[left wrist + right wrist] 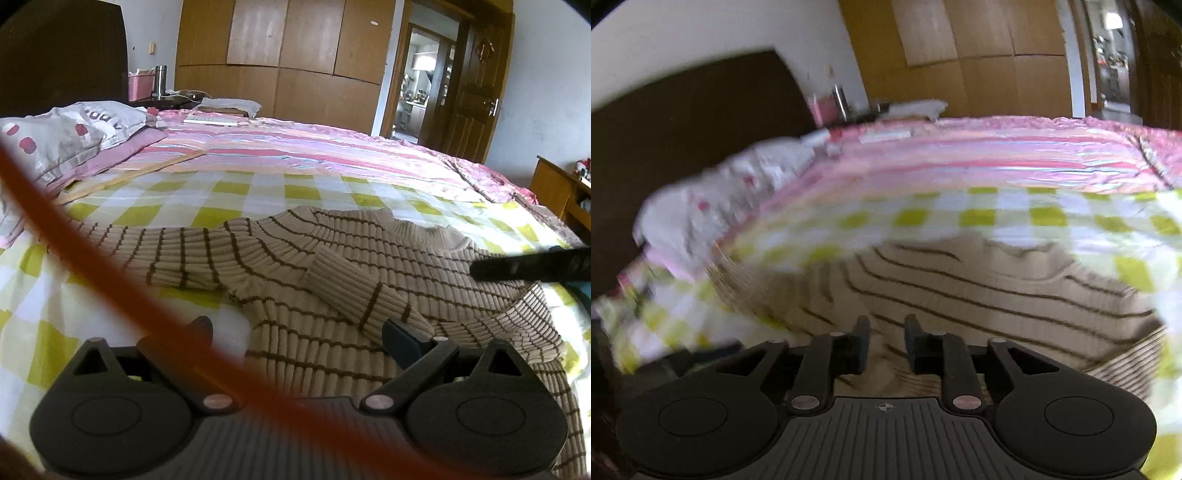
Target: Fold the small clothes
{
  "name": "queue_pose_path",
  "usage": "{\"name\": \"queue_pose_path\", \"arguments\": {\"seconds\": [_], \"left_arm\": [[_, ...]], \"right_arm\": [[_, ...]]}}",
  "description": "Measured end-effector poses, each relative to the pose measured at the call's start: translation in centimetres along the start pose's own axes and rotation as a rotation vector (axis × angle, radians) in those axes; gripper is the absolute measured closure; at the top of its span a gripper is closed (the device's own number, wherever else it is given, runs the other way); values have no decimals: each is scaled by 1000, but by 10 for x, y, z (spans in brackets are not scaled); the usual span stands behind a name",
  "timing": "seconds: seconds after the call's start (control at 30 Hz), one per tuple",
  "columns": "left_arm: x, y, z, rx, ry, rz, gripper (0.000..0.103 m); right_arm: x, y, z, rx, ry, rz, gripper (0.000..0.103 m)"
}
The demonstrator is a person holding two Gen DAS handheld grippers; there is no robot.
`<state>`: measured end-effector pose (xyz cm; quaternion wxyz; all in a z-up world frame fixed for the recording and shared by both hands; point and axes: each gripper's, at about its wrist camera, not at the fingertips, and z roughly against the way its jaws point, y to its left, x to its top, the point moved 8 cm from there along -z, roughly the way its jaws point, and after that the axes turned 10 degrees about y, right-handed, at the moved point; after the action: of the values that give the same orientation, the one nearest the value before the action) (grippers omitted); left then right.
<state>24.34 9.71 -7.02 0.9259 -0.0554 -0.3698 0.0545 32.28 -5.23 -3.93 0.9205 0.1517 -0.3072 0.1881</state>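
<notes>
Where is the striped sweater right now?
The striped sweater lies spread on the checked sheet, centre of both views, just ahead of both grippers.

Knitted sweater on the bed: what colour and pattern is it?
Beige ribbed knitted sweater with thin dark brown stripes; clearest in the left wrist view.

Blurred orange cable (122,277) hides pt of left gripper (299,332) & beige brown-striped knit sweater (332,266); right wrist view motion-smeared, pillow there unreadable.
</notes>
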Motion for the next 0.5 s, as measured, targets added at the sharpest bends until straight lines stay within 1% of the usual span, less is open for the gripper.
{"name": "queue_pose_path", "arguments": {"seconds": [0.07, 0.13, 0.2, 0.27, 0.33, 0.37, 0.4, 0.43, 0.5], "left_arm": [[-1, 0, -2, 9, 0, -3, 0], [-1, 2, -3, 23, -1, -5, 0], [1, 6, -3, 38, -8, 2, 0], [3, 11, -3, 41, -9, 22, 0], [5, 18, -2, 36, -8, 49, 0], [6, 21, -2, 36, -9, 61, 0], [7, 24, -1, 40, -14, 70, 0], [9, 27, 0, 46, -18, 75, 0], [10, 33, 1, 55, -25, 87, 0]], "right_arm": [[-7, -6, -17, -22, 51, 41, 78], [-15, -8, -30, -21, 83, 61, 78], [-25, -3, -40, 11, 108, 63, 78], [-28, 7, -44, 56, 112, 70, 78], [-32, 19, -45, 106, 125, 126, 78], [-35, 26, -47, 127, 152, 167, 78], [-41, 33, -51, 144, 208, 210, 75], [-45, 38, -52, 157, 243, 236, 73], [-49, 43, -50, 170, 256, 278, 73]]}}
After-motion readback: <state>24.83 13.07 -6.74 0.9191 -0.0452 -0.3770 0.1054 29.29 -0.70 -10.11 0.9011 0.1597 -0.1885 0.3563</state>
